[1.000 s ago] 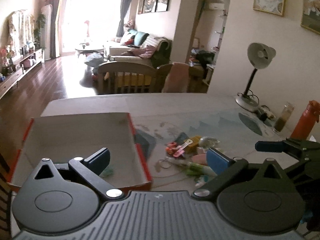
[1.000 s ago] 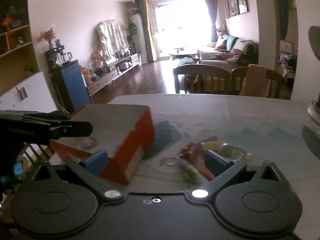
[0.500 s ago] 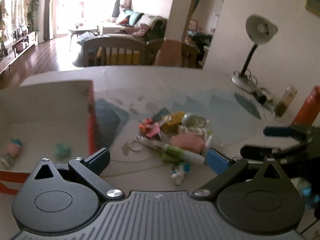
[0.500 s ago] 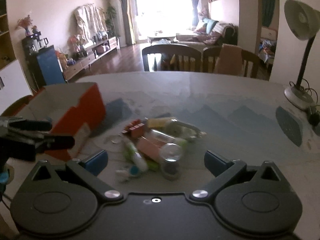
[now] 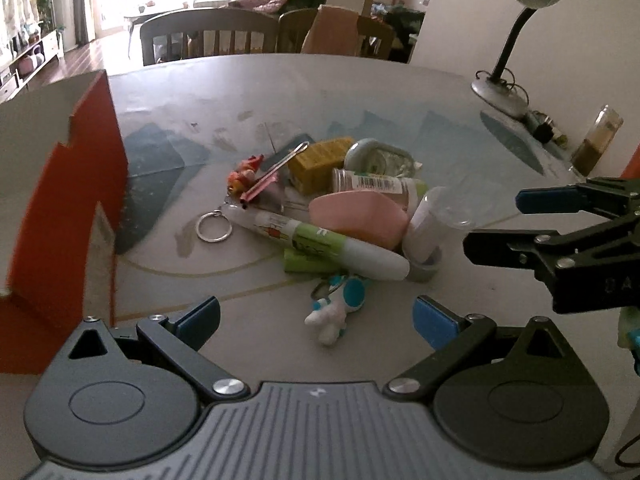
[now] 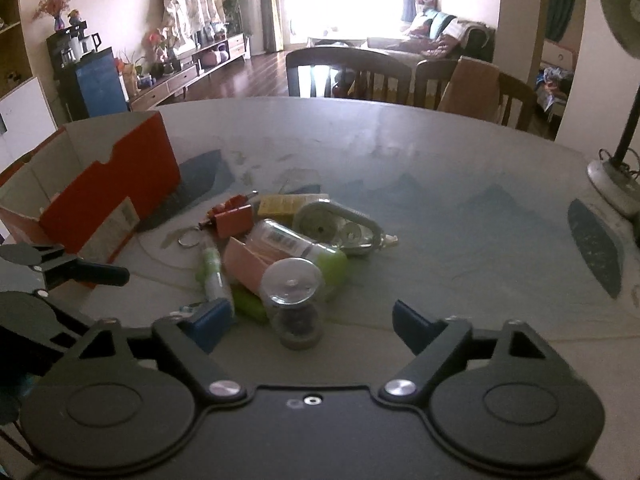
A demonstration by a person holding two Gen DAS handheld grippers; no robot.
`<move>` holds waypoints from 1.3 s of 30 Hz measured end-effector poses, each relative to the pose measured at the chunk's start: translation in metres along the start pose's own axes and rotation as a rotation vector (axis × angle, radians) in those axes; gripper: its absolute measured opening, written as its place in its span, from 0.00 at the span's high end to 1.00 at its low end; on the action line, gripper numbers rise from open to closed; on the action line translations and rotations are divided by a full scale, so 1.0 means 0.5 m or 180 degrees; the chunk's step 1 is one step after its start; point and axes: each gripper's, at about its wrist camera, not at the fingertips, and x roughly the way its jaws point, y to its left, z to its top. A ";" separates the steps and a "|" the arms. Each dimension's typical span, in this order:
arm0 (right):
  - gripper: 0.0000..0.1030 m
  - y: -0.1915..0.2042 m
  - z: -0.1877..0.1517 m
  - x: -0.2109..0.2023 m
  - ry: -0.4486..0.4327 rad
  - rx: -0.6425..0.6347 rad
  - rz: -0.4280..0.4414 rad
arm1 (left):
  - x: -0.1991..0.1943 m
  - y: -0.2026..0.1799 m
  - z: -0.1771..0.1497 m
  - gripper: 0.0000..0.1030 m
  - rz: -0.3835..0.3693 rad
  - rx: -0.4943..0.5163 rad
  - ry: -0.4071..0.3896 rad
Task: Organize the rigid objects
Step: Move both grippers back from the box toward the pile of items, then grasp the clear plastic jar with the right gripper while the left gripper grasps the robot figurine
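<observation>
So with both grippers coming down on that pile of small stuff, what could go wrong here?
The right hand-held gripper is closing around the small clear jar, which leans on the pile; it may tip or roll. The white marker lies across other items, so lifting anything could scatter them. The two grippers are close and may collide.

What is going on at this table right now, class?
A person holds two grippers over a pile of small items on the grey table. The right gripper is closing around a clear lidded jar, not yet gripping it. The left gripper hangs open above a white and blue toy figure. The orange cardboard box waits beside the pile.
</observation>
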 end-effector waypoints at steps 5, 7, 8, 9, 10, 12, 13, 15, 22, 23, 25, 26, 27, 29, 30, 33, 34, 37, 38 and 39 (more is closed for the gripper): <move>0.29 -0.012 0.001 0.036 0.0067 -0.0034 0.0018 | 0.034 -0.005 0.005 0.01 0.0043 0.0024 0.0065; 0.32 -0.012 0.002 0.045 0.0082 -0.0048 0.0066 | 0.041 -0.005 0.007 0.01 0.0052 -0.0002 0.0073; 0.34 -0.010 0.002 0.048 0.0082 -0.0065 0.0085 | 0.043 -0.004 0.008 0.02 0.0049 -0.0011 0.0065; 0.36 -0.009 0.002 0.050 0.0085 -0.0079 0.0102 | 0.045 -0.004 0.009 0.04 0.0058 -0.0016 0.0061; 0.36 -0.009 0.004 0.051 0.0086 -0.0084 0.0121 | 0.048 -0.004 0.010 0.10 0.0048 -0.0023 0.0074; 0.41 -0.007 0.007 0.053 0.0088 -0.0101 0.0149 | 0.055 -0.005 0.010 0.23 0.0015 -0.0025 0.0110; 0.42 -0.006 0.007 0.054 0.0090 -0.0112 0.0157 | 0.059 -0.007 0.010 0.30 0.0010 -0.0018 0.0131; 0.45 -0.006 0.009 0.055 0.0092 -0.0114 0.0181 | 0.060 -0.011 0.010 0.33 0.0012 0.0005 0.0116; 0.55 0.001 0.011 0.053 0.0082 -0.0128 0.0222 | 0.066 -0.026 0.016 0.62 -0.0114 0.0083 0.0157; 0.57 0.003 0.011 0.052 0.0081 -0.0133 0.0227 | 0.066 -0.029 0.016 0.64 -0.0101 0.0095 0.0164; 0.61 0.007 0.011 0.050 0.0073 -0.0145 0.0241 | 0.066 -0.033 0.014 0.69 -0.0063 0.0123 0.0171; 0.61 0.009 0.010 0.049 0.0072 -0.0154 0.0222 | 0.065 -0.033 0.014 0.69 -0.0070 0.0124 0.0176; 0.61 0.012 0.009 0.049 0.0067 -0.0160 0.0204 | 0.065 -0.032 0.014 0.69 -0.0087 0.0117 0.0184; 0.62 0.013 0.007 0.045 0.0055 -0.0150 0.0202 | 0.063 -0.030 0.013 0.70 -0.0091 0.0108 0.0193; 0.62 0.013 0.006 0.043 0.0048 -0.0135 0.0200 | 0.062 -0.030 0.012 0.70 -0.0095 0.0096 0.0198; 0.62 0.010 0.005 0.029 0.0004 -0.0078 0.0155 | 0.055 -0.026 0.010 0.70 -0.0119 0.0044 0.0181; 0.62 0.007 0.004 0.023 -0.0003 -0.0041 0.0160 | 0.051 -0.024 0.009 0.70 -0.0136 0.0028 0.0175; 0.62 0.003 0.002 0.003 -0.0026 0.0021 0.0146 | 0.036 -0.020 0.004 0.70 -0.0147 0.0008 0.0156; 0.62 0.003 0.001 -0.004 -0.0032 0.0032 0.0148 | 0.031 -0.018 0.002 0.70 -0.0155 -0.0011 0.0152; 0.62 0.003 0.001 -0.013 -0.0042 0.0049 0.0155 | 0.025 -0.015 0.001 0.70 -0.0161 -0.0029 0.0146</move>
